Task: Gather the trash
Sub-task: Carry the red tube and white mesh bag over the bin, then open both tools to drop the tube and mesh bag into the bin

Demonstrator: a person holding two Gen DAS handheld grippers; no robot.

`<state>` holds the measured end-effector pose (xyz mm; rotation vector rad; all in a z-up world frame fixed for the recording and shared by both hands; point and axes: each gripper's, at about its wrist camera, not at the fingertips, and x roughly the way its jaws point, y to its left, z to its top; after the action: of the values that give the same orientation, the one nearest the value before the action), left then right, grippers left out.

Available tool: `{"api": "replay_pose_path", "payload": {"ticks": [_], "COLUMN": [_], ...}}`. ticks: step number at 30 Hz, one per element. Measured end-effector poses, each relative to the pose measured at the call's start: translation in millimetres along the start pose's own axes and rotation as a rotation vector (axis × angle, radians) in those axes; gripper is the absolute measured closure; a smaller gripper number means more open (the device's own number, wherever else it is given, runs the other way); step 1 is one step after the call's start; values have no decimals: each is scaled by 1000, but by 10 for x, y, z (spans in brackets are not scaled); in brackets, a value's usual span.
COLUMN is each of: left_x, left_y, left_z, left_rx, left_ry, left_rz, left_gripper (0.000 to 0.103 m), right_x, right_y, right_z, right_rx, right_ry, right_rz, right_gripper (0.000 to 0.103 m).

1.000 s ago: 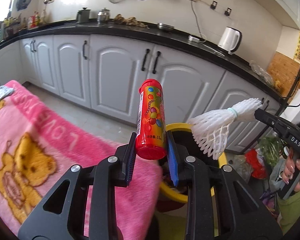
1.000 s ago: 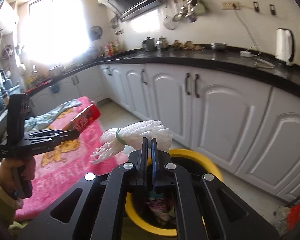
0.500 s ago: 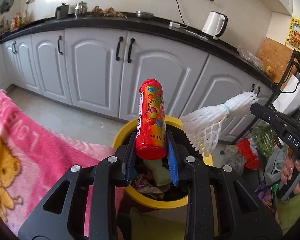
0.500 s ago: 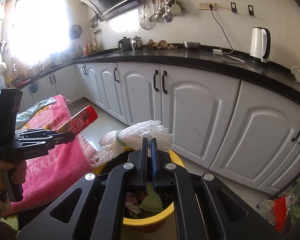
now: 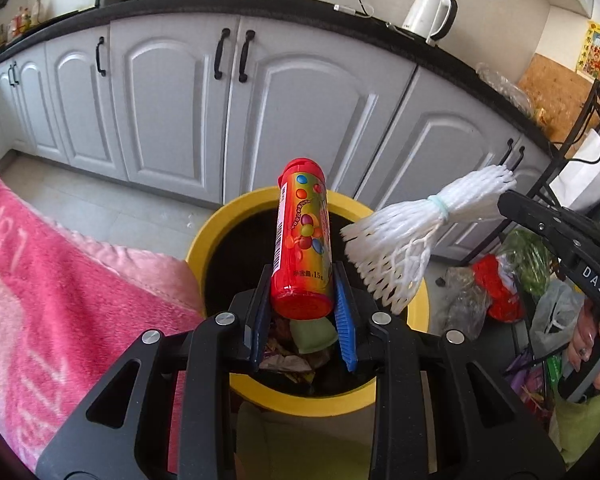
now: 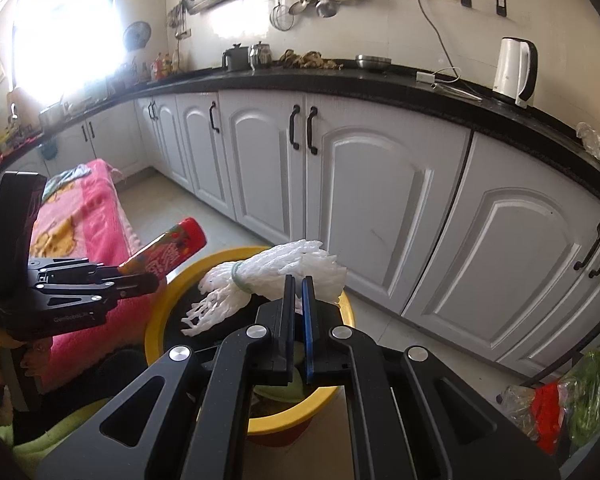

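Observation:
My left gripper (image 5: 302, 280) is shut on a red candy tube (image 5: 303, 236), upright between its blue pads, directly over the yellow trash bin (image 5: 204, 240). The bin holds wrappers and a green scrap. My right gripper (image 6: 297, 282) is shut on a bundle of white foam fruit netting (image 6: 284, 266) tied with a green band, also above the bin (image 6: 160, 312). In the left wrist view the netting (image 5: 404, 240) hangs from the right gripper (image 5: 512, 204) at the right of the tube. In the right wrist view the left gripper (image 6: 148, 280) and its tube (image 6: 168, 252) are at the left.
A pink blanket (image 5: 52, 280) with bear prints lies left of the bin. White cabinets (image 5: 300, 112) under a black counter stand behind it. Bags of vegetables and red plastic (image 5: 500, 284) sit on the floor at the right. A kettle (image 6: 514, 68) stands on the counter.
Both grippers have come down and over the bin with their loads. In the left wrist view the bin has slid from the right to under the tube.

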<state>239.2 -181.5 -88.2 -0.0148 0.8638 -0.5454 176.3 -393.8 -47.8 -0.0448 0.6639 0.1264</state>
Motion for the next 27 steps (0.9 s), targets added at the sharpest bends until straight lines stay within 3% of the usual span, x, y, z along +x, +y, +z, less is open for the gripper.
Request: {"api": "replay_pose_path", "payload": {"ticks": [27], "left_x": [148], "left_y": [6], "left_z": [-33], "left_rx": [-11], "left_ry": [34], "left_rz": [-5], "left_gripper": [79], "right_x": [277], "right_y": [181], "right_z": [-78], "right_rx": [-32], "right_ry": [89], "right_rz": [56], "right_gripper": [98]}}
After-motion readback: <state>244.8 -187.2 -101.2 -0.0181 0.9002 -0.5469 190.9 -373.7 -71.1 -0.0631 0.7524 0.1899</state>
